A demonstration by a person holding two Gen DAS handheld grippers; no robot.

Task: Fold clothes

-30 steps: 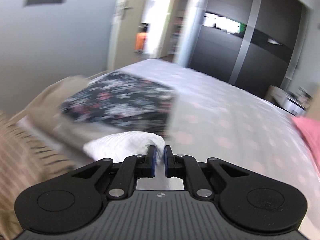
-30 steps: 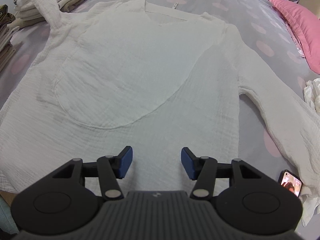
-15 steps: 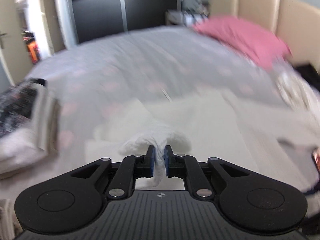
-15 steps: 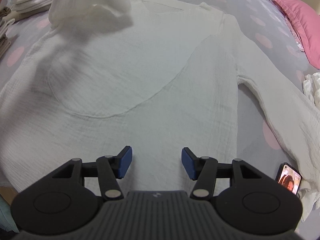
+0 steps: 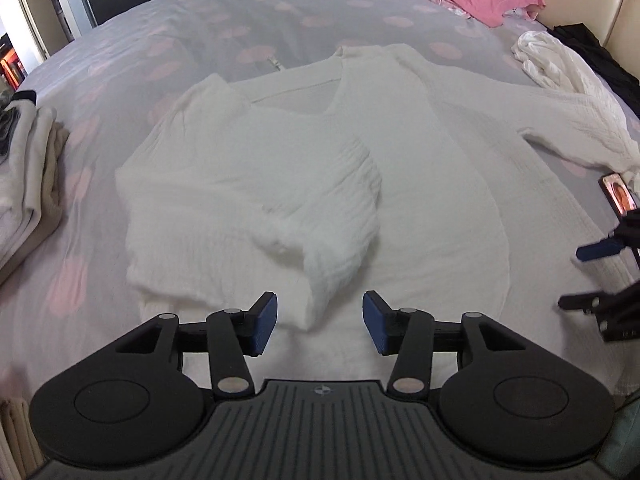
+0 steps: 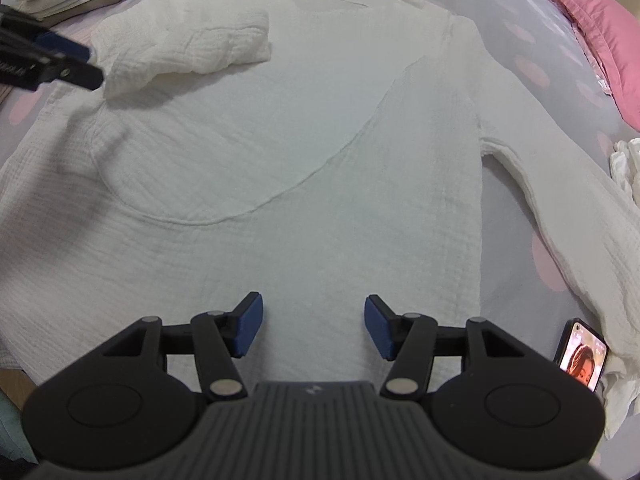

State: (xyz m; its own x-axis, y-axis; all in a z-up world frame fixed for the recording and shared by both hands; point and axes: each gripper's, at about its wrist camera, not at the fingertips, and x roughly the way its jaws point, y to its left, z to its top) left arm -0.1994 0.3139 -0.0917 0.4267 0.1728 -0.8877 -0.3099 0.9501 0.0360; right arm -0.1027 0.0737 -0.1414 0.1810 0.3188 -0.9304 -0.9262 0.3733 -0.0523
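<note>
Shirt (image 6: 320,152): one, white, flat on the bed (image 5: 240,28) so it can be folded.
Left sleeve (image 5: 320,208): laid across the chest, likely the first fold; right sleeve (image 6: 560,208) out to the side.
Left tongs (image 5: 319,322): wide, empty, just beside the cuff.
Right tongs (image 6: 313,326): wide, empty, above the hem.
Phone (image 6: 580,354): one, beside the shirt.

White blouse (image 6: 280,152): crinkled matt cloth (gauzy, rough-textured).
</note>
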